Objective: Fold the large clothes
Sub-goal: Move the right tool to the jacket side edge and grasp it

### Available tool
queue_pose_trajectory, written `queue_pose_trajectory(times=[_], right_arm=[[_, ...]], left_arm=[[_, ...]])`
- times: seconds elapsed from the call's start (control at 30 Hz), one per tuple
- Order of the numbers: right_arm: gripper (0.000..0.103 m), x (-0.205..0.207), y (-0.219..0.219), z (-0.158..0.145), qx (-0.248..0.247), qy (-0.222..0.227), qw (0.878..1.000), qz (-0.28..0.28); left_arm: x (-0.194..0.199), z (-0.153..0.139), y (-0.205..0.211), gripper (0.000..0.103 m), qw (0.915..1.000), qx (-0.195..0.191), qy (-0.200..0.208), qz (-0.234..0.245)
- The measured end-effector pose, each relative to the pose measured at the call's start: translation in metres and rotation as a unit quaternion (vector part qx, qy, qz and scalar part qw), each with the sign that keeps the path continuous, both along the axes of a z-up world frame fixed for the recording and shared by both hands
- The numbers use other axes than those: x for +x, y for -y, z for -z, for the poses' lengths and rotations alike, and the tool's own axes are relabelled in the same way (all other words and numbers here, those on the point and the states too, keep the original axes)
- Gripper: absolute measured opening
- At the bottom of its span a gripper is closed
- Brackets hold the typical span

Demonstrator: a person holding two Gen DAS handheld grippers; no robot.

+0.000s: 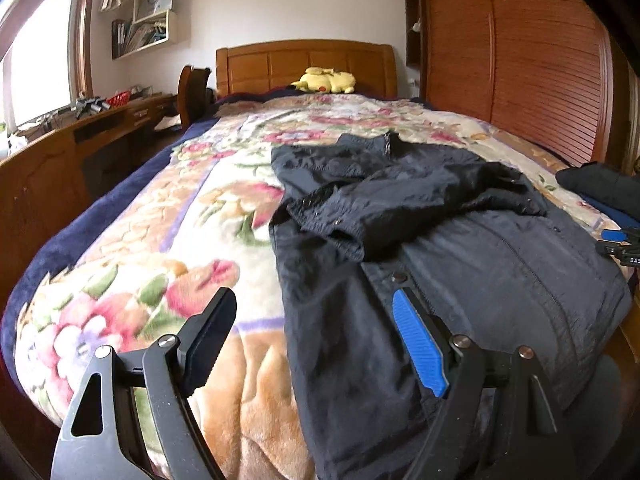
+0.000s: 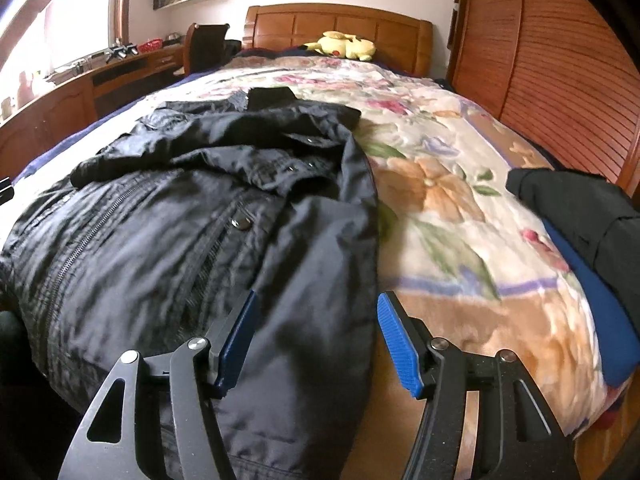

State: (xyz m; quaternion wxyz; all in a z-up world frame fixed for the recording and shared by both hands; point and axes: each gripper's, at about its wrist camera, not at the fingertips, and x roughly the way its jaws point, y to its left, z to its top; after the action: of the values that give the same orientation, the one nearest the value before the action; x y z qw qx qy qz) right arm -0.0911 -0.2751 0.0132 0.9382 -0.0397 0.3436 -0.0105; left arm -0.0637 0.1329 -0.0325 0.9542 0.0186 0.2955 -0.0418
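Observation:
A large black jacket (image 1: 460, 264) lies on the floral blanket (image 1: 168, 248), its sleeves folded across the chest and its hem toward me. My left gripper (image 1: 316, 320) is open, low over the jacket's left hem edge, empty. In the right wrist view the jacket (image 2: 180, 232) fills the left half of the bed. My right gripper (image 2: 316, 320) is open and empty above the jacket's right hem edge, its fingers on either side of that edge. The right gripper's tip also shows at the left wrist view's right edge (image 1: 620, 244).
A pile of dark and blue folded clothes (image 2: 592, 240) sits at the bed's right edge. A yellow plush toy (image 2: 344, 46) lies by the wooden headboard (image 2: 340, 24). A wardrobe (image 2: 560, 60) stands right, a desk (image 1: 100, 120) and chair left.

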Motion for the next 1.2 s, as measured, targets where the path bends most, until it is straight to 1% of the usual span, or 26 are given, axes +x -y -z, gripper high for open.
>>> queue_pose_trajectory(times=[0.17,0.47,0.67,0.8,0.87,0.93,1.0,1.03,1.1,1.13,1.2], right_arm=[[0.064,-0.003,0.006,0.004,-0.002,-0.007,1.000,0.004],[0.064,0.000,0.014,0.013,0.019,-0.023,1.000,0.006],[0.064,-0.003,0.017,0.014,0.027,-0.030,0.999,-0.004],[0.064,-0.008,0.017,0.017,0.040,-0.029,0.999,-0.007],[0.064,-0.009,0.016,0.017,0.045,-0.026,0.999,-0.009],[0.064,-0.010,0.014,0.018,0.047,-0.026,0.999,-0.009],[0.063,-0.008,0.012,0.018,0.048,-0.026,0.998,-0.009],[0.063,-0.007,0.011,0.018,0.047,-0.027,0.998,-0.010],[0.052,-0.006,0.008,0.017,0.047,-0.028,0.998,-0.016],[0.050,-0.005,0.005,0.017,0.046,-0.028,0.998,-0.019],[0.038,-0.004,0.001,0.016,0.047,-0.030,0.998,-0.026]], left_arm=[[0.002,0.012,-0.002,0.081,0.9998,-0.004,-0.015,-0.007],[0.004,0.019,-0.002,0.081,0.9995,0.008,-0.023,-0.018],[0.006,0.023,-0.006,0.081,0.9991,-0.009,-0.032,-0.026],[0.006,0.027,-0.003,0.081,0.9990,-0.006,-0.041,-0.020],[0.003,0.029,-0.001,0.078,0.9990,-0.007,-0.042,-0.015],[0.000,0.031,-0.001,0.071,0.9989,-0.006,-0.046,-0.008],[-0.005,0.032,-0.002,0.067,0.9988,-0.007,-0.048,-0.006],[-0.007,0.033,-0.004,0.063,0.9987,-0.008,-0.049,-0.006],[-0.011,0.035,-0.006,0.058,0.9985,-0.012,-0.052,-0.006],[-0.013,0.035,-0.008,0.056,0.9984,-0.016,-0.053,-0.005],[-0.017,0.036,-0.009,0.052,0.9983,-0.021,-0.054,0.000]])
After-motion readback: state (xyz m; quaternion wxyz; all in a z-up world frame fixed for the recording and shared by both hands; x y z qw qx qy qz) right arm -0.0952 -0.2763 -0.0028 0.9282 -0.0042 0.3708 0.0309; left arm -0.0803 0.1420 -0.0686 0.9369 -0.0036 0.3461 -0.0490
